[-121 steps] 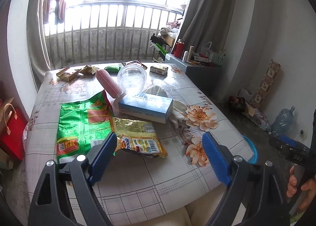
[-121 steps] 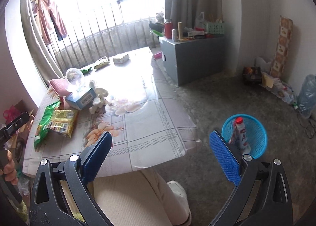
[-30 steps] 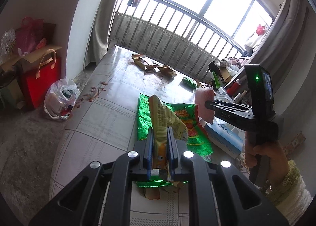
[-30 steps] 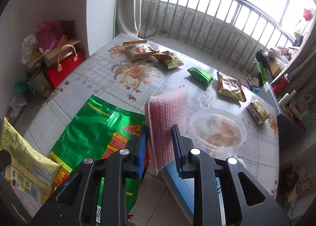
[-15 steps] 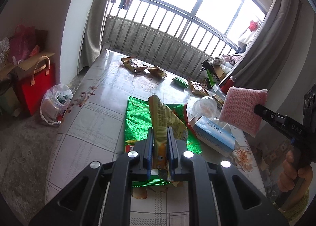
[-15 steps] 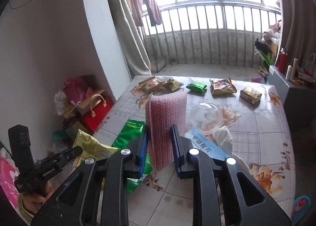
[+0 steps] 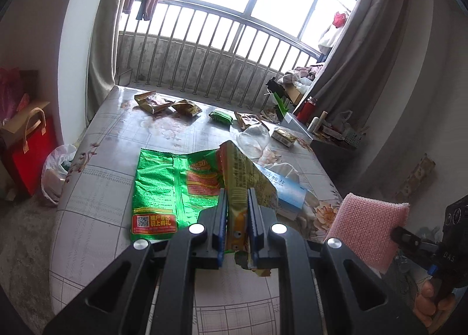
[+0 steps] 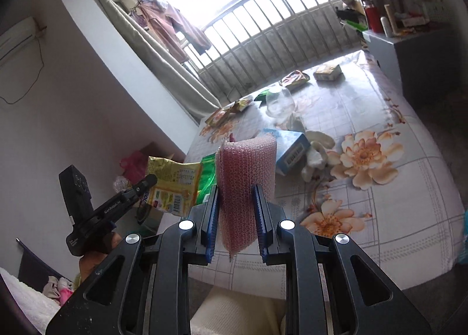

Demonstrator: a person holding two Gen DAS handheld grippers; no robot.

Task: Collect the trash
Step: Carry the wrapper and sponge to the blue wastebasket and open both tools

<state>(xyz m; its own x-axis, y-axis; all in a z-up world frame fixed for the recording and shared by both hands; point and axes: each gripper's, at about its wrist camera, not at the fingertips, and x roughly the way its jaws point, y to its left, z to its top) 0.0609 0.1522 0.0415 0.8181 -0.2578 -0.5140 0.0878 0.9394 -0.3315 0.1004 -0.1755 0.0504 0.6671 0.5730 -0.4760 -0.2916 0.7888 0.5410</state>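
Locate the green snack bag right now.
Left wrist view: the green snack bag lies flat on the table, centre-left, just beyond the left gripper and left of the blue tissue box.

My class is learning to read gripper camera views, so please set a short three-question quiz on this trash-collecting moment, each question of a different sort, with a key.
1. True or false: the left gripper is shut on the yellow snack wrapper.
2. What does the right gripper hold? A) the blue tissue box B) the pink bubble wrap C) the clear plastic bowl
3. Fill in: the large flat wrapper lying on the table, the green snack bag, is coloured ____.

Key: 1 true; 2 B; 3 green.
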